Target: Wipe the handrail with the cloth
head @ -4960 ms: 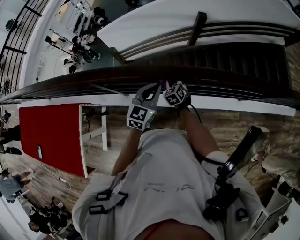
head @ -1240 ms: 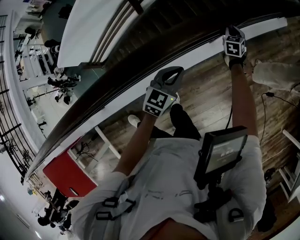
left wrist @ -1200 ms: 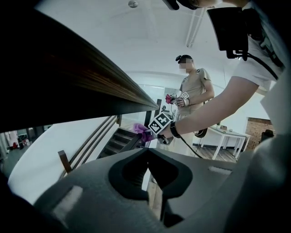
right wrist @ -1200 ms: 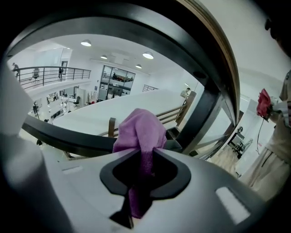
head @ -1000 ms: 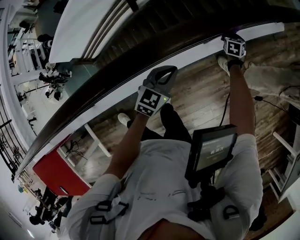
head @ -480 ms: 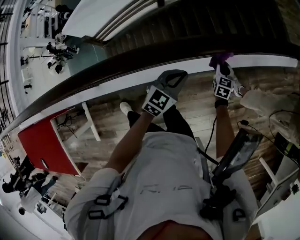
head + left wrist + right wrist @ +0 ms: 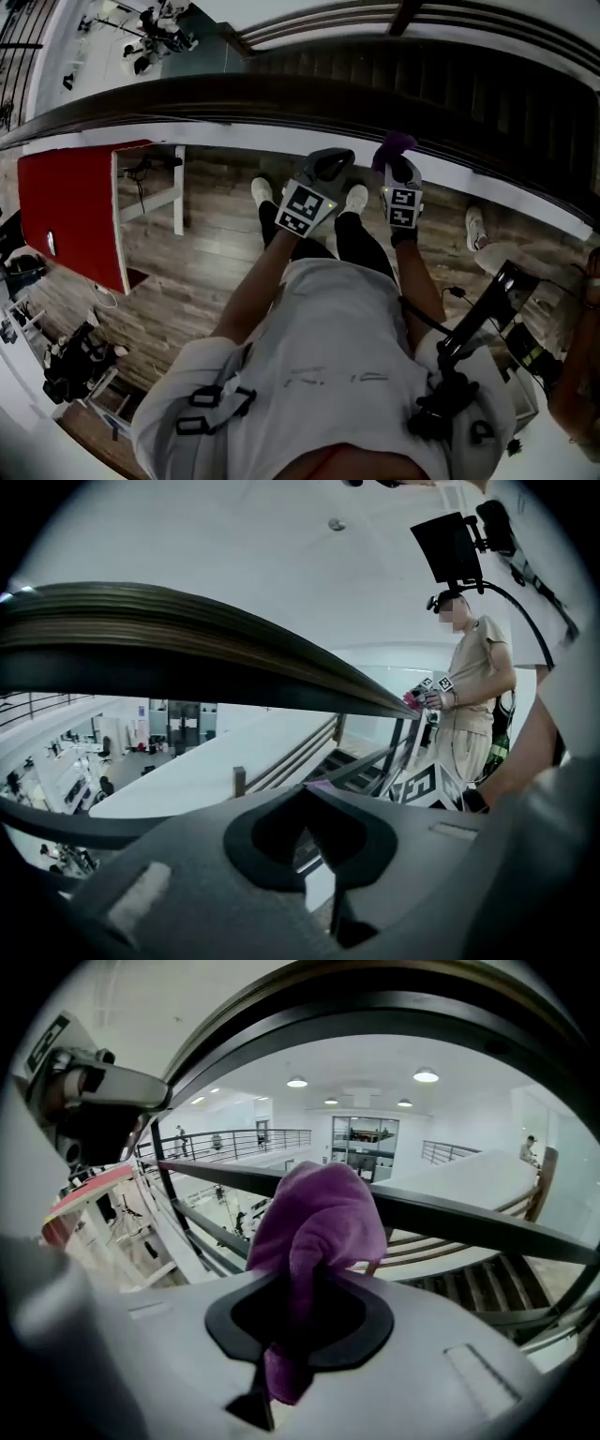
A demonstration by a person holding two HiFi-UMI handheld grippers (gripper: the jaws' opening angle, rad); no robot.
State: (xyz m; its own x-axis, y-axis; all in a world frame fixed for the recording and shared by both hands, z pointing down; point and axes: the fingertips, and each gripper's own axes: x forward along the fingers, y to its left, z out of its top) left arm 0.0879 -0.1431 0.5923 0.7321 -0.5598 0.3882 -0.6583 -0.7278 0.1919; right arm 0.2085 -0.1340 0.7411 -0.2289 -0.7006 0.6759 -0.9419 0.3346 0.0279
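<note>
Head view, left to right: a red panel [image 7: 80, 211] stands on the wood floor [image 7: 206, 262] at far left, beside a white frame [image 7: 178, 187]. The dark handrail [image 7: 234, 101] sweeps across the upper field from left to right, with a white ledge [image 7: 244, 139] along its near side. Left hand-held gripper [image 7: 330, 159]: raised toward the ledge, just short of the handrail, jaws pressed together into a closed loop with nothing between them. The left gripper view confirms this, showing the left hand-held gripper [image 7: 309, 789] with its tips meeting and the handrail [image 7: 187, 658] passing overhead. Farther along the rail in that view stands a second person [image 7: 478, 677]. Right hand-held gripper [image 7: 399, 164]: just beside the left one and likewise raised, pinching a purple cloth [image 7: 396, 143] whose bunched top lies at the near edge of the handrail. Whether cloth and rail touch cannot be told. In the right gripper view the right hand-held gripper [image 7: 300, 1288] is closed on the cloth [image 7: 319, 1213]. The cloth rises above the jaws in a rounded fold and hangs down between them, the handrail [image 7: 375, 1002] arching above. Stairs [image 7: 487, 103] descend beyond the rail at upper right.
</note>
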